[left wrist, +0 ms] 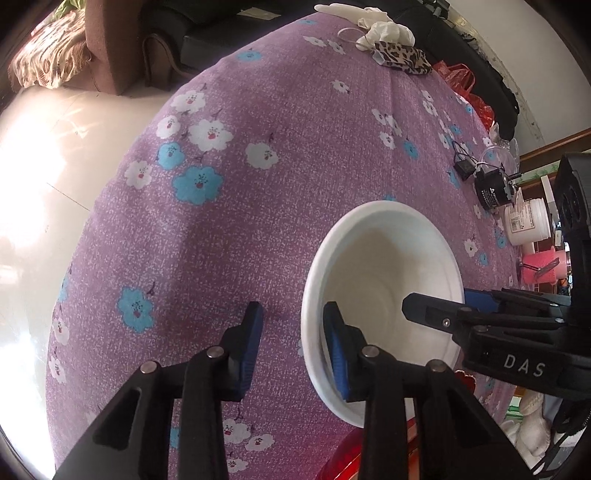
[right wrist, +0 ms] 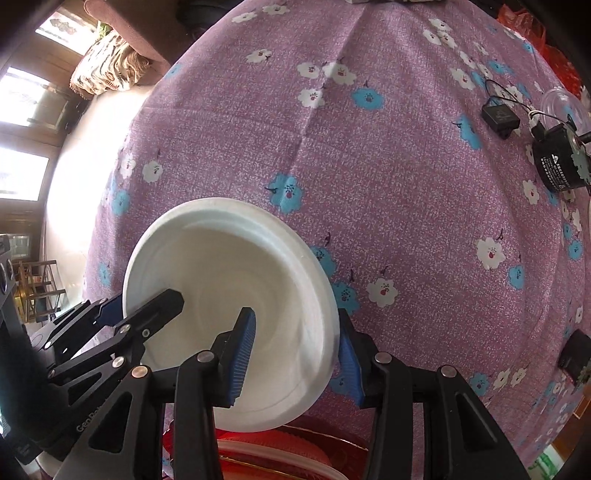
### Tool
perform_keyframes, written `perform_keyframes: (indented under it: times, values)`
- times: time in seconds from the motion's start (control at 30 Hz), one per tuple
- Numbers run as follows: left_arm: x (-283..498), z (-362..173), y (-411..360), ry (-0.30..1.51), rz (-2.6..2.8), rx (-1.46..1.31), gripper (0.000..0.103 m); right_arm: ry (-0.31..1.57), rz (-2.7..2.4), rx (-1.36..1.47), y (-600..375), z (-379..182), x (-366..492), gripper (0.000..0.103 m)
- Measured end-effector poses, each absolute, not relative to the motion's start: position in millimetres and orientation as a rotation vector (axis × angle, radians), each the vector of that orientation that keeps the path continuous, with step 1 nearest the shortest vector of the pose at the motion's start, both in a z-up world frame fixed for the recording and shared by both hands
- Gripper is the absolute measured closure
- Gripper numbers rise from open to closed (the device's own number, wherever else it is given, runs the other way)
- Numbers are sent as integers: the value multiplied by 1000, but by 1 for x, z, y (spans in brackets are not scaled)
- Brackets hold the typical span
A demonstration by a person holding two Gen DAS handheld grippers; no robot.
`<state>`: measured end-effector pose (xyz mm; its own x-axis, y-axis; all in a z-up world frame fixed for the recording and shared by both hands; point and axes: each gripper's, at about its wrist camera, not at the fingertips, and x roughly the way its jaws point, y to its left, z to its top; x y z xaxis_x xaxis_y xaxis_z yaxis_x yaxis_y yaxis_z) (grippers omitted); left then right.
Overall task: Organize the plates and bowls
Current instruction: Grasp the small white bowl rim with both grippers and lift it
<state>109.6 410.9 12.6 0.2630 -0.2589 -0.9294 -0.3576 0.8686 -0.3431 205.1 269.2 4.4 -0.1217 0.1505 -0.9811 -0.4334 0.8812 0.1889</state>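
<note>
A white foam bowl point(left wrist: 388, 266) point(right wrist: 236, 273) stands on the purple flowered tablecloth point(left wrist: 280, 155), its near side over a stack of red plates point(left wrist: 354, 454) point(right wrist: 280, 443). My left gripper point(left wrist: 293, 314) straddles the bowl's left rim, one pad inside and the other outside with cloth showing between it and the rim. It enters the right wrist view point(right wrist: 144, 299) from the left. My right gripper point(right wrist: 295, 321) straddles the opposite rim: the outer pad lies against the rim, the inner pad stands free inside. It also shows in the left wrist view point(left wrist: 439, 301).
A black power adapter point(left wrist: 491, 188) point(right wrist: 561, 166), a small black charger point(right wrist: 500, 118), a white jar point(left wrist: 524, 221) and a pink container point(left wrist: 543, 266) line the right side. White gloves point(left wrist: 384, 29) and a leopard-print cloth point(left wrist: 402, 59) lie at the far end. The table drops to pale floor point(left wrist: 55, 155) on the left.
</note>
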Motion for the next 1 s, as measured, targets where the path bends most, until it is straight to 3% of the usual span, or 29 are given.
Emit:
perform_keyframes:
  times: [0.1, 0.13, 0.17, 0.37, 1.0]
  values:
    - [108, 13, 412, 1318, 74, -553, 74, 1617, 507, -230, 272, 3, 205, 66]
    - [108, 13, 412, 1316, 72, -556, 88, 1614, 509, -230, 272, 3, 205, 67]
    - [108, 12, 411, 1322, 59, -567, 93, 1614, 515, -227, 272, 4, 205, 74]
    - [102, 20, 415, 1288, 76, -588, 93, 1583, 530, -261, 274, 17, 201, 80]
    - [73, 72, 441, 1166, 164, -573, 93, 1465, 619, -288, 306, 63, 179, 80]
